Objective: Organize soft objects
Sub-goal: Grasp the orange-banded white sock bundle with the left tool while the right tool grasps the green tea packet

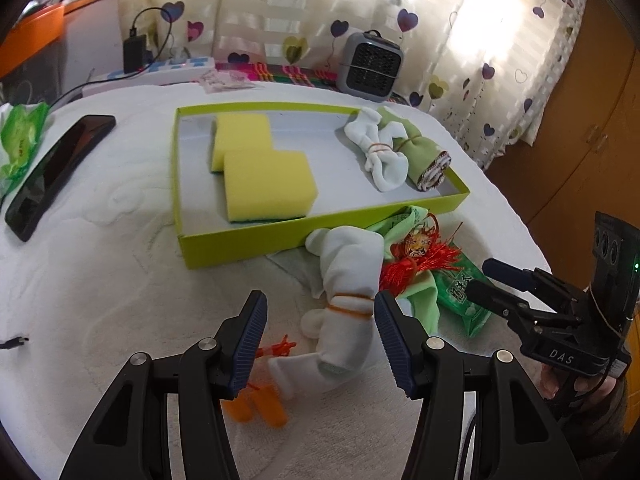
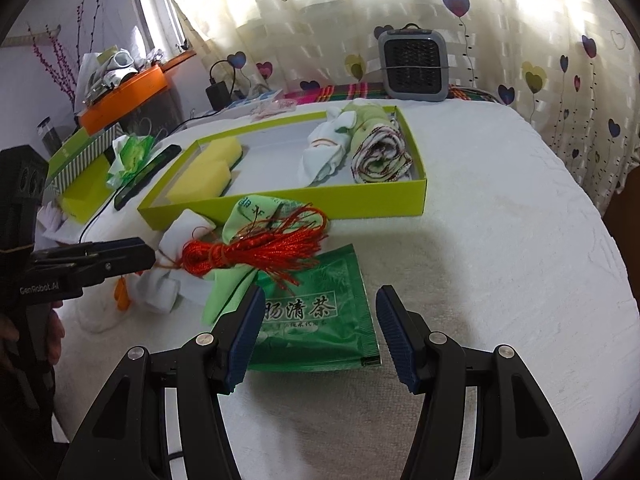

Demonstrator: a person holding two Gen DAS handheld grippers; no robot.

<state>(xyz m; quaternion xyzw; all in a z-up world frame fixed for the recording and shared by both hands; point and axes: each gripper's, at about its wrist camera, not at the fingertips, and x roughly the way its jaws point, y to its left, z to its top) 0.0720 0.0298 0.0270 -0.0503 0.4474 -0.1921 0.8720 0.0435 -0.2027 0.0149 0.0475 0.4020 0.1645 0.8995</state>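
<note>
nearest, the left gripper [image 1: 318, 340] hangs with jaws wide around a white sock bundle [image 1: 344, 300], pads not pressing. the right gripper [image 2: 318, 330] gapes wide over a green tea packet [image 2: 320, 320]. beyond, a red tassel [image 2: 256, 252], then a lime tray [image 1: 320, 224] holding 2 yellow sponges [image 1: 264, 178].

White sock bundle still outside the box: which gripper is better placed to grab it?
Left. The open left gripper already straddles the white sock bundle; the right gripper hangs over the green packet instead.
</note>
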